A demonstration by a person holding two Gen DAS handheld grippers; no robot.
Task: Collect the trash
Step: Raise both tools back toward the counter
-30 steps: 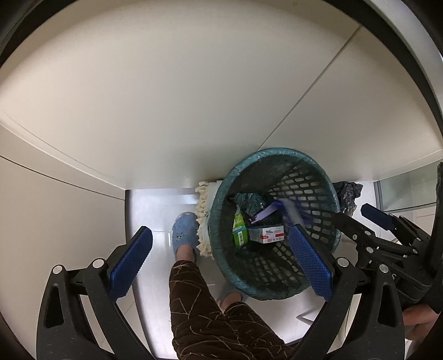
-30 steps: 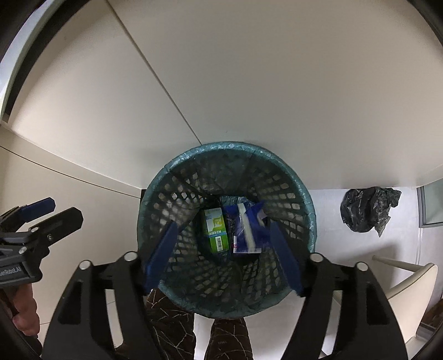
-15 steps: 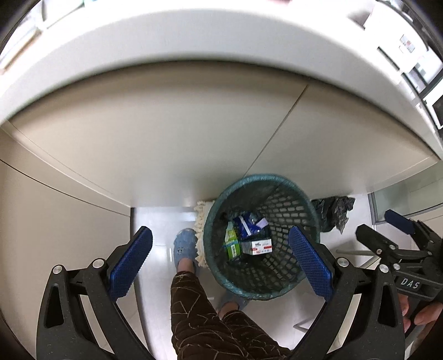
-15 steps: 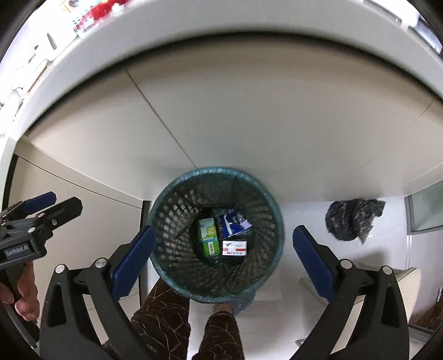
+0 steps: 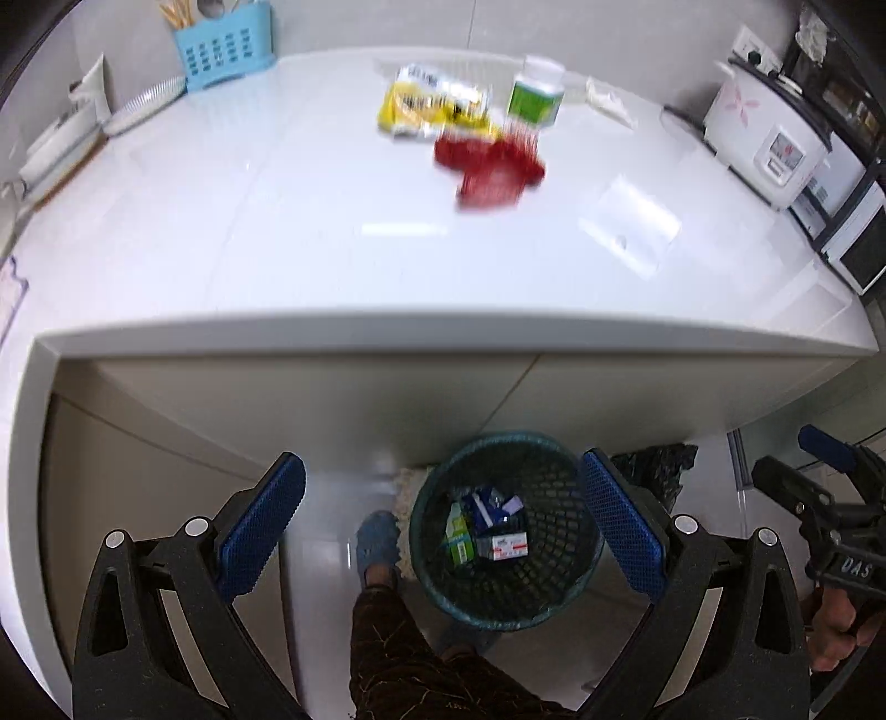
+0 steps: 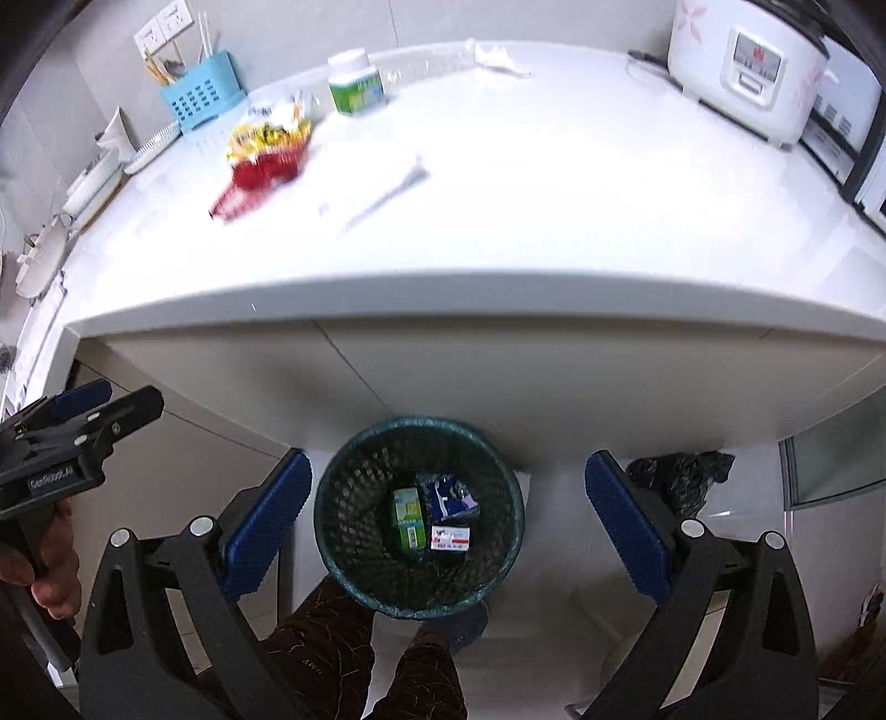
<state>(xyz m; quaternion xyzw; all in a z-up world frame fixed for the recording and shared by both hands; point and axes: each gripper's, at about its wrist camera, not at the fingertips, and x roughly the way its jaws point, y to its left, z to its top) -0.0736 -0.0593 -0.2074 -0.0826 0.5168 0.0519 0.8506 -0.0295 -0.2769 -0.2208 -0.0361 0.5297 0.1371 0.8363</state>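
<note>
A dark green mesh waste basket (image 5: 559, 587) (image 6: 354, 548) stands on the floor under the white counter; it holds a green carton (image 6: 408, 518), a blue wrapper (image 6: 449, 494) and a small white-and-red box (image 6: 450, 538). On the counter (image 5: 277, 221) lie a red wrapper (image 5: 490, 166) (image 6: 257, 177), a yellow packet (image 5: 421, 108) (image 6: 268, 135), a green-labelled white jar (image 5: 534, 94) (image 6: 356, 83) and a flat white packet (image 5: 628, 224) (image 6: 387, 191). My left gripper (image 5: 443, 531) and right gripper (image 6: 448, 526) are open and empty, high above the basket.
A rice cooker (image 6: 747, 61) stands at the counter's right end. A blue utensil caddy (image 5: 224, 41), plates and bowls sit at the back left. A black bag (image 6: 678, 479) lies on the floor right of the basket. The person's legs (image 5: 398, 637) are below.
Both grippers have risen from just above the basket to above counter height, so the countertop and its trash came into view. The right gripper's jaws opened wide; the blue wrapper now lies in the basket.
</note>
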